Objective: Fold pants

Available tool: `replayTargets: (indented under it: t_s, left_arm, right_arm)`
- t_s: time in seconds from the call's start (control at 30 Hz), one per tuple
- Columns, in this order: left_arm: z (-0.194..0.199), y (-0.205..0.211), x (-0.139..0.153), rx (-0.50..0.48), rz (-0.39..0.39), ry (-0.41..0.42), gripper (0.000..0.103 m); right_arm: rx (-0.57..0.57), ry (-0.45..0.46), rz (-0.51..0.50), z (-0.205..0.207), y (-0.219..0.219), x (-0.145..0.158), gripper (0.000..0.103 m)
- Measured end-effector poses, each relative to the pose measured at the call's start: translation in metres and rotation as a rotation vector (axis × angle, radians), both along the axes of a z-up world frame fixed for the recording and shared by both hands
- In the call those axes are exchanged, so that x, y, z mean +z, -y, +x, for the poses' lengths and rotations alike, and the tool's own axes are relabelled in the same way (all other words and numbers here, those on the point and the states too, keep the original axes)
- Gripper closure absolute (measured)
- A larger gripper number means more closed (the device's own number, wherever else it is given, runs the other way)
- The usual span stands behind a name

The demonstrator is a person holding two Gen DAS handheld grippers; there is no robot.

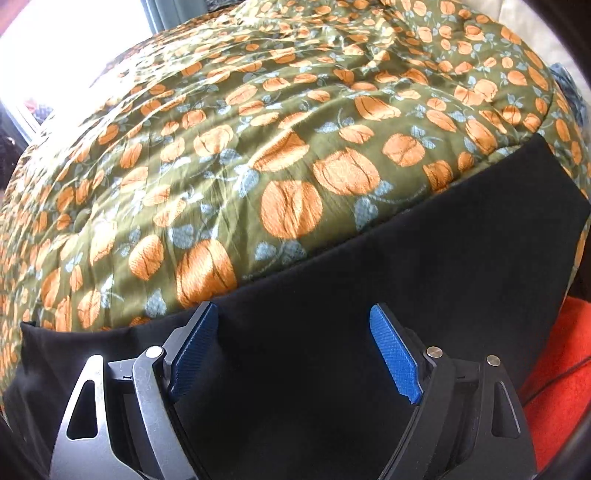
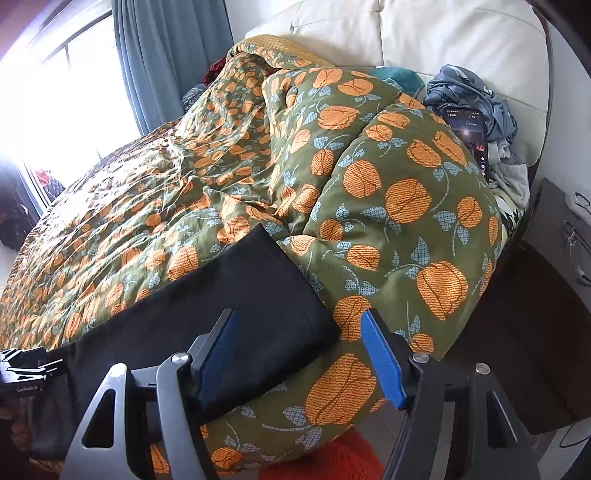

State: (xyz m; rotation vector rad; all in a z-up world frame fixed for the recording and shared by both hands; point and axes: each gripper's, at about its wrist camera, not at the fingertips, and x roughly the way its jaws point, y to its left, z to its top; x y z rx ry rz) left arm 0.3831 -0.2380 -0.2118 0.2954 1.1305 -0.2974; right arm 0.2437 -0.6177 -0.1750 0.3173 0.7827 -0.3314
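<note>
Black pants (image 1: pixel 406 258) lie flat as a long band along the near edge of a bed covered by a green quilt with orange pumpkins (image 1: pixel 258 129). My left gripper (image 1: pixel 295 350) is open just above the middle of the pants, with blue pads (image 1: pixel 395 354) on either side of the cloth. In the right wrist view the pants' right end (image 2: pixel 240 295) lies on the quilt (image 2: pixel 388 221). My right gripper (image 2: pixel 299 354) is open over that end's corner. The left gripper's body (image 2: pixel 22 369) shows at the far left.
An orange rug (image 1: pixel 554 387) lies on the floor below the bed edge. A phone (image 2: pixel 469 136) and crumpled clothes (image 2: pixel 480 103) sit by the white headboard (image 2: pixel 443 33). A dark nightstand (image 2: pixel 554 295) stands to the right. A window with curtains (image 2: pixel 155 66) is at the left.
</note>
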Motion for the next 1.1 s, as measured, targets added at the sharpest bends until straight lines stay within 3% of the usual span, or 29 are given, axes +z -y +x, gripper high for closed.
replayTargets:
  t_s: [0.1,0.27,0.43,0.5,0.63,0.83,0.93,1.03,1.1]
  left_arm:
    - [-0.030,0.000,-0.003,-0.034,-0.040,-0.027,0.018]
    - [-0.081,0.013,-0.006,-0.108,-0.030,-0.013,0.014]
    - [-0.076,0.015,-0.006,-0.094,-0.046,-0.020,0.011]
    - [-0.068,0.012,-0.008,-0.073,-0.050,-0.028,0.011]
    - [-0.060,0.007,-0.009,-0.049,-0.053,-0.030,0.009]
    - [-0.055,0.006,-0.012,-0.023,-0.059,-0.028,0.008]
    - [-0.053,0.006,-0.012,-0.026,-0.056,-0.029,0.007]
    - [-0.051,0.006,-0.012,-0.027,-0.056,-0.031,0.007]
    - [-0.052,0.007,-0.013,-0.028,-0.050,-0.025,0.007]
  right_arm:
    - [0.000,0.003,-0.004,0.000,-0.001,0.001,0.035]
    - [-0.002,0.008,0.005,0.000,-0.001,0.001,0.035]
    - [-0.003,0.031,0.040,-0.004,0.003,0.001,0.035]
    - [-0.015,0.099,0.110,-0.015,0.014,0.004,0.035]
    - [-0.045,0.222,0.368,-0.042,0.054,0.005,0.035]
    - [0.041,0.148,0.723,-0.033,0.069,-0.031,0.036]
    - [0.070,0.102,0.794,-0.017,0.064,-0.047,0.036]
    - [0.032,0.023,0.778,0.000,0.064,-0.063,0.039]
    - [0.024,0.027,0.796,0.008,0.067,-0.070,0.039]
